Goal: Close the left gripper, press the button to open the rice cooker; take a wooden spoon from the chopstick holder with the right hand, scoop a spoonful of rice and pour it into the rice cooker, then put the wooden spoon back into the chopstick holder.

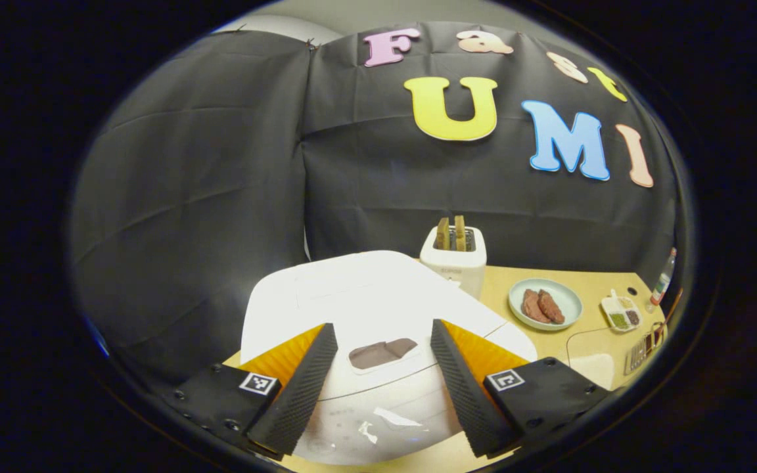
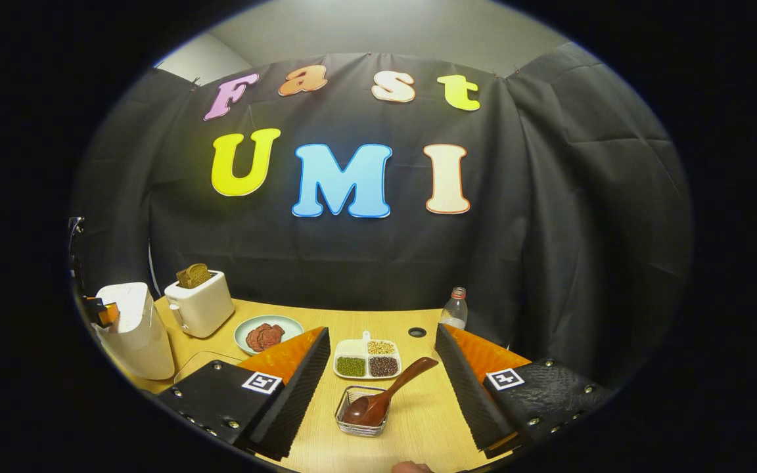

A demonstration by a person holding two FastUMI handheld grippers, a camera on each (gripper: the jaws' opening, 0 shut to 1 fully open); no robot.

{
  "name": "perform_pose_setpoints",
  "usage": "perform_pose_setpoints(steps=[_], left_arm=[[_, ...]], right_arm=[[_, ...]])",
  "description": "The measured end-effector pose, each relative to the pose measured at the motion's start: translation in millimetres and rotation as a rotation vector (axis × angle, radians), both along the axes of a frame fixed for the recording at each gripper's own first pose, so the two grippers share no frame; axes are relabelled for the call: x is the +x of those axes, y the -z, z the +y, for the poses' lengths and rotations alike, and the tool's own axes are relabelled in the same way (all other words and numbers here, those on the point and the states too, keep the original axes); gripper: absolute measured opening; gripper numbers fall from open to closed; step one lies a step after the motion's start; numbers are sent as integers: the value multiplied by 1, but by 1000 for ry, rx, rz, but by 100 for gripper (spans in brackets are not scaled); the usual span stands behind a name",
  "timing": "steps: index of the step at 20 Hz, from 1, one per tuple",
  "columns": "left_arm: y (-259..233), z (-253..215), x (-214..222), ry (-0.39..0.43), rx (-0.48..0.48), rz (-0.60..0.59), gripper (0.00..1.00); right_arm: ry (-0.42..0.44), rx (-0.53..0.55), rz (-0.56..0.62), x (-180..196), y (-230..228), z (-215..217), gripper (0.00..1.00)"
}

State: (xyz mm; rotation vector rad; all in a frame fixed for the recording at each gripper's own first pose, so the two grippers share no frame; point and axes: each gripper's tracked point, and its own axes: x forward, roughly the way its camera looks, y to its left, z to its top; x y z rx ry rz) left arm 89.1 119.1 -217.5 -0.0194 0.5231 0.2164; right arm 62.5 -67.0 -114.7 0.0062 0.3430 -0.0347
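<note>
White rice cooker [image 1: 378,309], lid down, between wide-spread left tongs [image 1: 384,345]; toaster [image 1: 453,253] just behind, plate of meat [image 1: 545,303] beside. Right tongs [image 2: 384,351] wide, empty, above wooden counter [image 2: 418,420]; wooden spoon [image 2: 385,394] leans in wire chopstick holder [image 2: 360,417], sectioned bean tray [image 2: 368,359] behind, bottle [image 2: 455,309] farther back

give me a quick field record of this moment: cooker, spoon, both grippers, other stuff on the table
rice cooker: white rice cooker, lid down, on the wooden table
left gripper: left gripper open, fingers either side of the cooker's front, not touching it
wooden spoon: wooden spoon lying bowl-down in the wire chopstick holder, handle sticking up to the right
right gripper: right gripper open, spoon between its fingers but not gripped
other items: toaster with bread, plate with dark slices, divided dish of grains, bottle
</note>
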Motion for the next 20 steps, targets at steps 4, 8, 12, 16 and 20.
perform_pose_setpoints(steps=[4,8,12,16,20], left_arm=[[-5,-1,1,16,1,-20,100],[-15,-1,0,19,-28,-12,96],[-60,-14,3,65,7,-110,100],[-120,-33,-5,102,49,-243,99],[-177,-62,-14,162,50,-372,100]], right_arm=[[-28,12,-18,4,-8,14,98],[-49,7,-50,7,-21,22,98],[-67,21,-67,6,-30,32,98],[-84,27,-97,3,-46,42,98],[-97,61,-149,-1,-70,56,98]])
